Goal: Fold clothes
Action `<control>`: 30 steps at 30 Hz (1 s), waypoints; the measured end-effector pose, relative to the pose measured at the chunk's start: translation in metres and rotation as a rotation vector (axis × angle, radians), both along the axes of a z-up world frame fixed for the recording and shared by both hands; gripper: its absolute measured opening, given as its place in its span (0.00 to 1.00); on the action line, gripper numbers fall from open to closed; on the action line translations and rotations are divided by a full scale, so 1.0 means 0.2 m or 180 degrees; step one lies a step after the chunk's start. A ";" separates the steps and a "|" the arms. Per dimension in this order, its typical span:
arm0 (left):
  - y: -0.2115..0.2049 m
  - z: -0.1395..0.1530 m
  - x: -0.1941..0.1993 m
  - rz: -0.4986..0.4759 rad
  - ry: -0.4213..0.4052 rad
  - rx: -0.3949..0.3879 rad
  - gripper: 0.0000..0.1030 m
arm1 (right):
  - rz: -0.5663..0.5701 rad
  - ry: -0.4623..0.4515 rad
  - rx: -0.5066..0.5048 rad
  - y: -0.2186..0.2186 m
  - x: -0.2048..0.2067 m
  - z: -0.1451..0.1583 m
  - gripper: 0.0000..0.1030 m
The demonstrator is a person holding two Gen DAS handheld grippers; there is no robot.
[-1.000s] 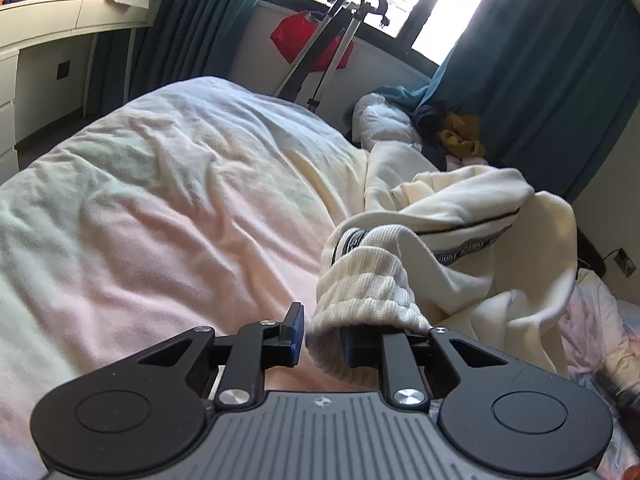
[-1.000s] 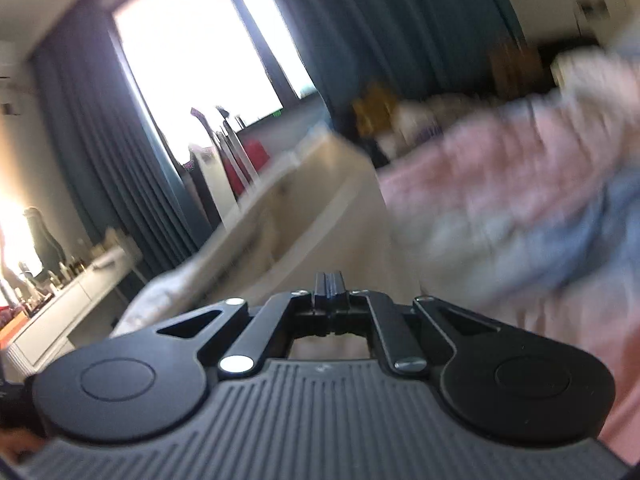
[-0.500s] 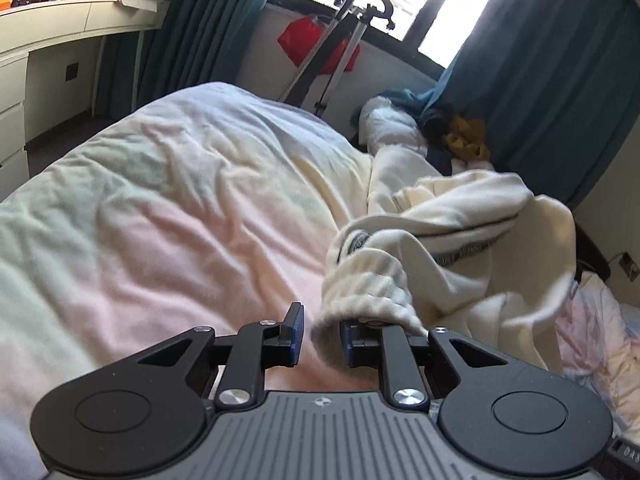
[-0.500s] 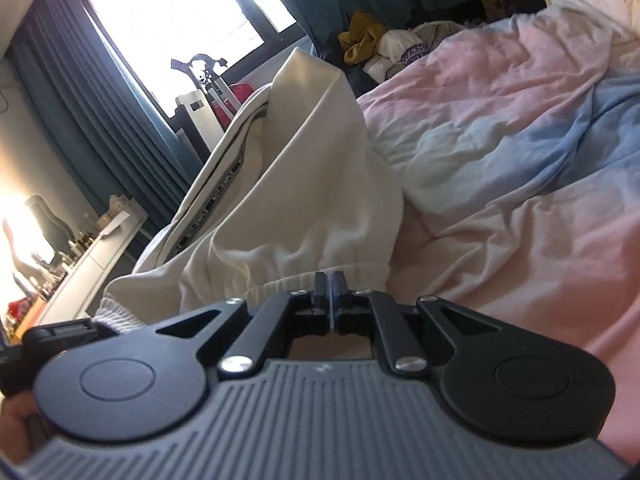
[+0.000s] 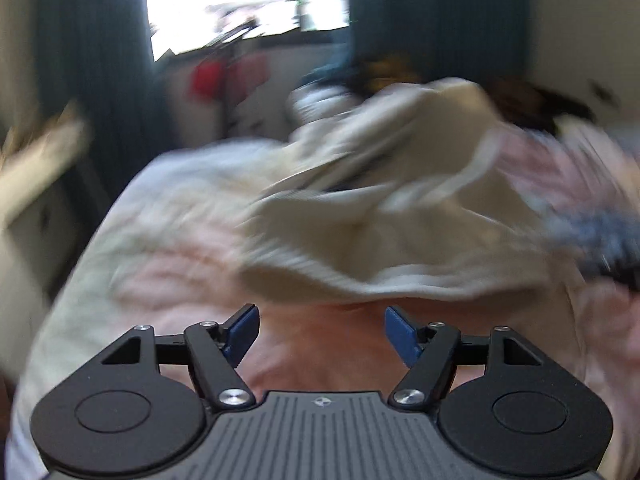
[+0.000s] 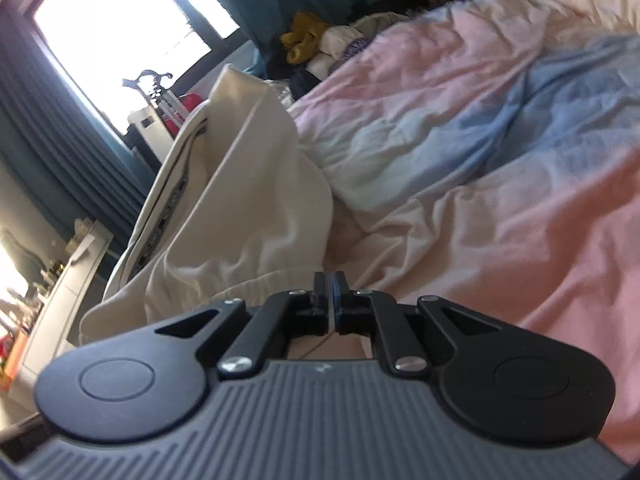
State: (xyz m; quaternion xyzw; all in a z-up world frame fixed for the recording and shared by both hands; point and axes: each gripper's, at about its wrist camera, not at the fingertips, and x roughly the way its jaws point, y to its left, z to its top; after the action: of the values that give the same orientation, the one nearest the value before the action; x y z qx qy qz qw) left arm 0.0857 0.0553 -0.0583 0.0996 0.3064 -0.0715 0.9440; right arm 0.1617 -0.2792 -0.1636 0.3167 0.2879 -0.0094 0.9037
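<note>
The cream garment [image 6: 224, 200] lies heaped on the pink and blue duvet [image 6: 500, 152], and everything else sits around it. Beyond the garment, against the wall below the bright window [image 6: 120, 36], stand a metal stand [image 6: 160, 92] and something red [image 6: 190, 102]; dark teal curtains [image 6: 52, 148] hang on both sides of the window. Past the far end of the garment a yellow cloth [image 6: 300, 40] and other loose clothes lie piled. To the garment's left runs a white counter [image 6: 68, 264] with small items on it, too small to make out. Nothing lies between either gripper and the garment.

The left gripper [image 5: 320, 330] has just been opening; its blue pads [image 5: 242, 334] stand wide apart with nothing between them, only duvet below, and the garment's hem lies just beyond the tips. That view is heavily motion-blurred.

The right gripper [image 6: 333, 300] is closed tight, its tips at the garment's gathered hem [image 6: 256, 284]; a thin edge seems pinched between them, though the fabric inside the pads is hard to see.

A dark band with pale lettering [image 6: 168, 216] runs along the garment, unreadable here
</note>
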 end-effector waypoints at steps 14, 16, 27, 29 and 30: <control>-0.61 -0.30 0.17 -0.1229 -0.0245 0.1172 0.65 | -0.0059 0.0101 0.0634 -0.19 0.10 -0.08 0.09; -0.58 -0.27 0.22 -0.1178 -0.0279 0.0885 0.46 | -0.0071 0.0081 0.0676 -0.21 0.10 -0.08 0.09; -0.30 0.05 0.37 -0.0828 -0.0559 -0.0859 0.13 | 0.0611 -0.0531 -0.0507 0.13 0.12 0.13 0.35; -0.24 0.07 0.37 -0.0808 -0.0575 -0.1020 0.13 | 0.0787 -0.0638 -0.0550 0.21 0.12 0.14 0.70; -0.21 0.08 0.37 -0.0811 -0.0596 -0.1088 0.13 | 0.0823 -0.0668 -0.0510 0.23 0.13 0.14 0.72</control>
State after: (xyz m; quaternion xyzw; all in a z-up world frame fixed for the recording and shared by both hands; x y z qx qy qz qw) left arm 0.1603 0.0124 -0.0428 -0.0177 0.1859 -0.2314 0.9548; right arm 0.1868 -0.2328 -0.1365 0.2033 0.2286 0.1172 0.9448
